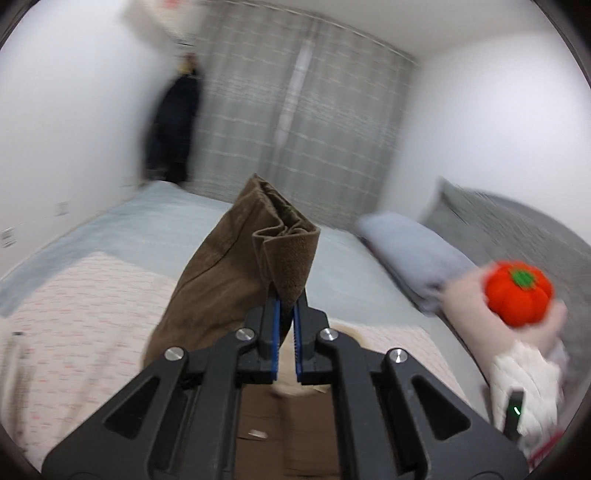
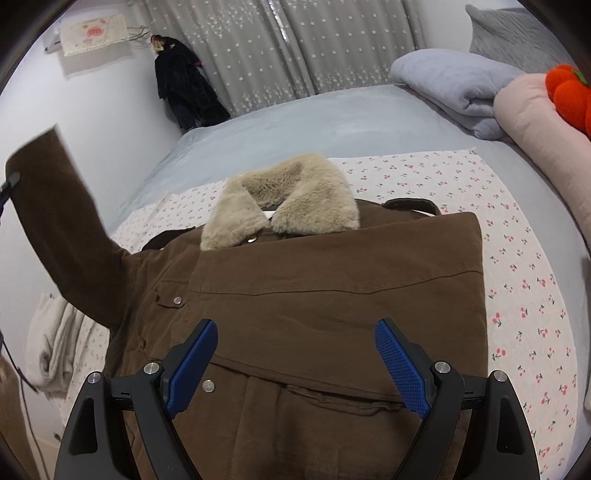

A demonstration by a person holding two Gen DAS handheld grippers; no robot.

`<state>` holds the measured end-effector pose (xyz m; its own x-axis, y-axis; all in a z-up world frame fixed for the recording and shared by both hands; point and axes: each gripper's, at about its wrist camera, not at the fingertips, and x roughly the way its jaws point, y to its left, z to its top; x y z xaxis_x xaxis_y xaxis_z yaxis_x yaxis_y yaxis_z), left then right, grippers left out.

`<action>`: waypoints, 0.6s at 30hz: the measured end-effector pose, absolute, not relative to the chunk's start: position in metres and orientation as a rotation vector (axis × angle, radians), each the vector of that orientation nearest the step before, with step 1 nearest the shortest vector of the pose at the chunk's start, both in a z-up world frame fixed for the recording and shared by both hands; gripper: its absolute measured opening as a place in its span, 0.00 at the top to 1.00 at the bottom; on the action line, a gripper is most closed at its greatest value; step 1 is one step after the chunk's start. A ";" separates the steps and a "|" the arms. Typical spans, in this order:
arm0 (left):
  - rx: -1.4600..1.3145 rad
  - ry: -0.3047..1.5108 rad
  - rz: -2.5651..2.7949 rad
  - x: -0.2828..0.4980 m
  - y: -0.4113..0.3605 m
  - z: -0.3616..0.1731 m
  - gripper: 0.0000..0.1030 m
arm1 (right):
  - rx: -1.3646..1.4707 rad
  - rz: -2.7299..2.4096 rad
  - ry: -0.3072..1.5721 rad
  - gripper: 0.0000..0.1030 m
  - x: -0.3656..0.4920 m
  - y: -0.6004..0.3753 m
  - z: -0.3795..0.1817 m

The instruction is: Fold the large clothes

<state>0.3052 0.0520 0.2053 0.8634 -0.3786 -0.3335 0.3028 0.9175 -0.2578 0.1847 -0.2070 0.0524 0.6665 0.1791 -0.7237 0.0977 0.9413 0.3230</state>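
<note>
Bedroom setup, pretty ordinary: grey star-print curtains (image 2: 280, 48) along the far wall, white walls, and a bed with a pale blue sheet (image 2: 295, 118) taking up most of the space. On top of the sheet was a white cloth printed with little red cherries (image 2: 517, 280), and that's where the folding was going on.

Laid on the cherry cloth was a big brown corduroy jacket (image 2: 332, 295) with a fluffy beige fur collar (image 2: 280, 199). Collar pointed toward 12 o'clock, away from the right-hand tool. One side was already folded across the front, its straight edge running along the jacket's 3 o'clock side. Silver snap buttons showed on the chest.

Right gripper (image 2: 295, 369), black with blue ribbed pads, hovered over the lower part of the jacket with its jaws spread wide, holding nothing.

Left gripper (image 1: 286, 332) was a different story: jaws pinched tight on the cuff of the brown sleeve (image 1: 236, 273), which was lifted up off the bed. From the right-side camera you could see that raised sleeve out at about 9 o'clock, angling up from the shoulder. The left camera view was motion-blurred, so not much fine detail there.

Other stuff around: a rolled light grey-blue blanket (image 2: 450, 85) at about 1 o'clock, a pale pink bolster (image 2: 535, 129) next to it with an orange pumpkin-shaped plush (image 2: 569, 92) sitting on it, a grey quilted pillow (image 2: 513, 33) behind those. Some dark clothing (image 2: 184, 88) hung in the corner at 11 o'clock, and a crumpled white cloth (image 2: 55, 339) lay off the bed's 8 o'clock side.
</note>
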 end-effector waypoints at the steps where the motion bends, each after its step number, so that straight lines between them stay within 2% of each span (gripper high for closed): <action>1: -0.175 0.412 -0.411 0.302 0.026 0.196 0.93 | 0.359 0.046 0.843 0.13 0.184 -0.210 0.052; 4: -0.145 0.485 -0.505 0.299 -0.020 0.168 0.93 | 0.409 0.032 0.837 0.13 0.182 -0.226 0.048; 8: -0.118 0.672 -0.649 0.292 -0.082 0.092 0.89 | 0.482 0.018 0.837 0.13 0.180 -0.246 0.041; 9: -0.097 0.734 -0.678 0.291 -0.093 0.071 0.75 | 0.501 0.015 0.837 0.13 0.179 -0.251 0.039; 10: -0.082 0.782 -0.698 0.277 -0.100 0.058 0.54 | 0.523 0.010 0.837 0.13 0.179 -0.257 0.036; 11: -0.060 0.857 -0.707 0.273 -0.110 0.036 0.46 | 0.541 0.005 0.836 0.13 0.178 -0.261 0.034; 12: -0.049 0.891 -0.698 0.269 -0.113 0.025 0.43 | 0.569 -0.001 0.835 0.13 0.178 -0.267 0.032; 14: -0.058 0.924 -0.679 0.263 -0.107 0.012 0.42 | 0.625 -0.005 0.839 0.13 0.177 -0.276 0.026; 16: -0.095 0.923 -0.672 0.258 -0.089 0.015 0.28 | 0.674 -0.006 0.845 0.13 0.176 -0.283 0.020; 18: -0.118 0.900 -0.633 0.261 -0.063 0.028 0.21 | 0.709 -0.003 0.843 0.13 0.175 -0.288 0.016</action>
